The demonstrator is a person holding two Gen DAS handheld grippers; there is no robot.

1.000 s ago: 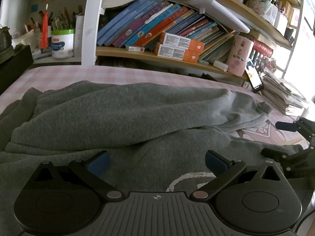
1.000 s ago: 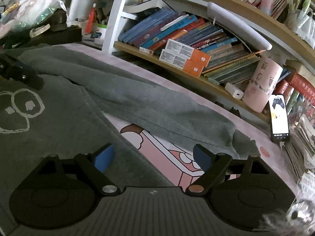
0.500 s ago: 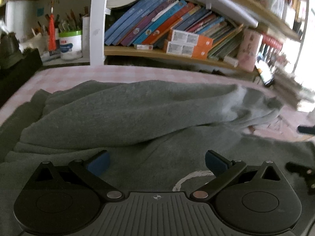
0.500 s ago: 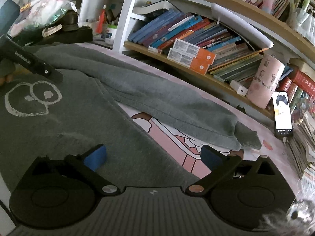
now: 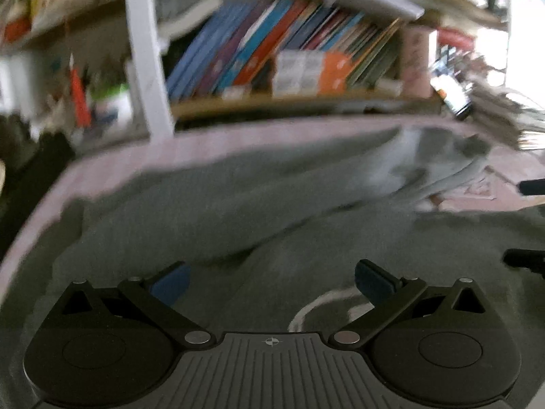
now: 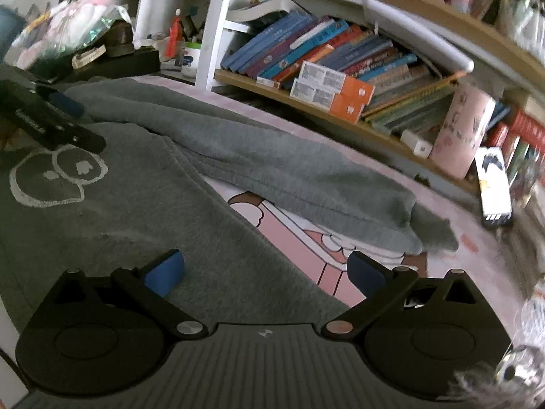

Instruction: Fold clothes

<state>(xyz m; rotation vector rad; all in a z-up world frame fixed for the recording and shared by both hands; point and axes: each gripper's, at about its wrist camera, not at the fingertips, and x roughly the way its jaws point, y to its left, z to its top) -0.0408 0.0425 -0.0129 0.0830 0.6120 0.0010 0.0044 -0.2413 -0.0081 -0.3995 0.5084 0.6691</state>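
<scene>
A grey sweatshirt (image 6: 119,211) lies spread on the pink tablecloth, with a white cartoon outline (image 6: 54,177) on its body. One sleeve (image 6: 272,156) is folded across it, and its cuff (image 6: 432,235) rests on the cloth. My right gripper (image 6: 265,272) stands wide open over the garment's near edge, with nothing between its blue pads. My left gripper (image 5: 270,279) is open too, low over the sweatshirt (image 5: 238,204) in a blurred view. The left gripper (image 6: 80,122) also shows beside the print. The right gripper's fingers (image 5: 523,258) show at the right edge.
A bookshelf with leaning books (image 6: 323,51) and orange-white boxes (image 6: 330,92) runs along the table's far side. A pink cup (image 6: 466,129) and a phone (image 6: 494,184) stand at the right. Dark boxes and bags (image 6: 112,47) crowd the far left. Bare pink tablecloth (image 6: 306,238) shows under the sleeve.
The left gripper has shifted and rolled, and its view is now blurred. In the right wrist view it reaches further in over the print. The right gripper's jaws stand a little wider.
</scene>
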